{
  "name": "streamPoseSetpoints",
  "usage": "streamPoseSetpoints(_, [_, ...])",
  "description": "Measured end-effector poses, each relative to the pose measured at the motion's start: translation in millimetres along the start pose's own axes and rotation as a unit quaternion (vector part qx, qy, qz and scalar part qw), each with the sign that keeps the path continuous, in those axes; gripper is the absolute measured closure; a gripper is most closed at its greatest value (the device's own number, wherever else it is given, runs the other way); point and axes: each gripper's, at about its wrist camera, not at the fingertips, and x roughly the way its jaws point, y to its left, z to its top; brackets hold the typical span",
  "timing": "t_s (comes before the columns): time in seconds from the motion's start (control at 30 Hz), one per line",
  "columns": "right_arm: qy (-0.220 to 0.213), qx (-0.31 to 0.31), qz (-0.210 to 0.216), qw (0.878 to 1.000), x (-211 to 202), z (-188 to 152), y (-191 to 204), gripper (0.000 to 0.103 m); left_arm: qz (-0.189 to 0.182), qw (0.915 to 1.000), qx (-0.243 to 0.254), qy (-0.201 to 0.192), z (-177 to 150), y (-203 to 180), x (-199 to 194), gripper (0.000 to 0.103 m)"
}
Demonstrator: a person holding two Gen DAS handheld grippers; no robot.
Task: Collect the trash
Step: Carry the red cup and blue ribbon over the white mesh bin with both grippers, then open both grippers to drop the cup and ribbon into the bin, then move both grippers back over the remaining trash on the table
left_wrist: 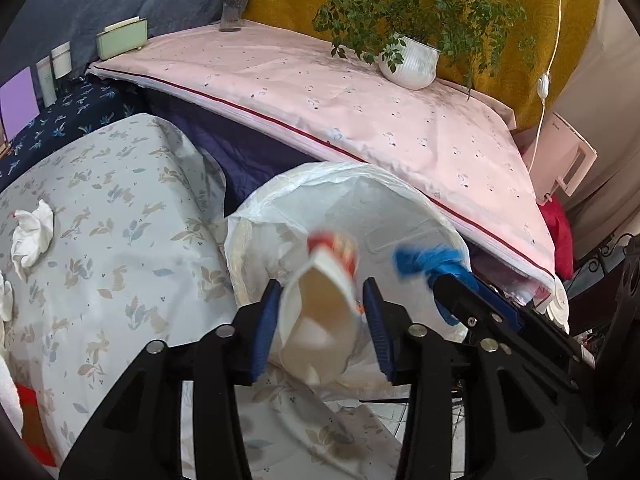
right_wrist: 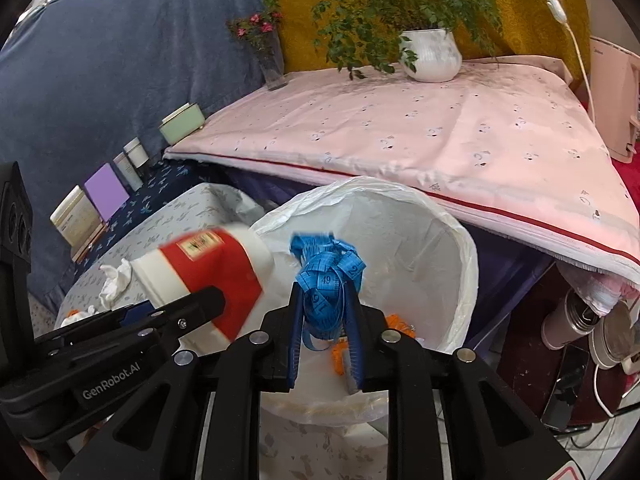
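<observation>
Bedroom (bedding [left_wrist: 360,112], houseplant [left_wrist: 408,62])

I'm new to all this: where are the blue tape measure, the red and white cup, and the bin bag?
blue tape measure [right_wrist: 326,276], right wrist view, bundled middle.
red and white cup [right_wrist: 216,272], right wrist view, red band.
bin bag [right_wrist: 460,236], right wrist view, rim.

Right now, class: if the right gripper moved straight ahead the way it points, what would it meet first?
The right gripper, shut on the blue tape measure, points into the lined trash bin; it would probably meet the bin's liner first, though depth is unclear.

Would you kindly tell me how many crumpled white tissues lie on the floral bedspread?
2: one crumpled tissue mid-left on the bedspread, another tissue cut off at the left edge. More may lie out of view.
</observation>
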Motion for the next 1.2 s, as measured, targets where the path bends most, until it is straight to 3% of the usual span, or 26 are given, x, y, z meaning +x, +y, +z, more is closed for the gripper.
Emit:
streamPoseSetpoints(0.33, [-0.005, -0.001, 0.005, 1.000, -2.7, 1.6, 6.6, 0.076, 0.031, 0.9993, -0.017, -0.011, -2.2, 19.8, -11.1, 0.053])
streamPoseSetpoints(0.7, [-0.008, -0.033, 0.030, 0.999, -18.5, -4.2, 47.9, 0.076, 0.086, 0.9949, -0.037, -0.039, -19.4, 53.9, -56.2, 0.046])
streamPoseSetpoints(0.87, [-0.001, -0.052, 0.046, 0.998, -22.0, -11.3, 72.5, 0.076, 0.117, 0.9904, -0.059, -0.044, -37.2, 83.8, -78.8, 0.034])
streamPoseSetpoints(1.13, [0.022, -0.085, 0.078, 0.993, -21.9, -32.9, 119.3, 0.076, 0.169, 0.9793, -0.103, -0.042, -73.9, 138.5, -110.0, 0.033])
streamPoseSetpoints(1.2, [0.027, -0.094, 0.085, 0.992, -22.3, -38.9, 131.8, 0.076, 0.180, 0.9764, -0.113, -0.038, -83.1, 150.1, -115.3, 0.026])
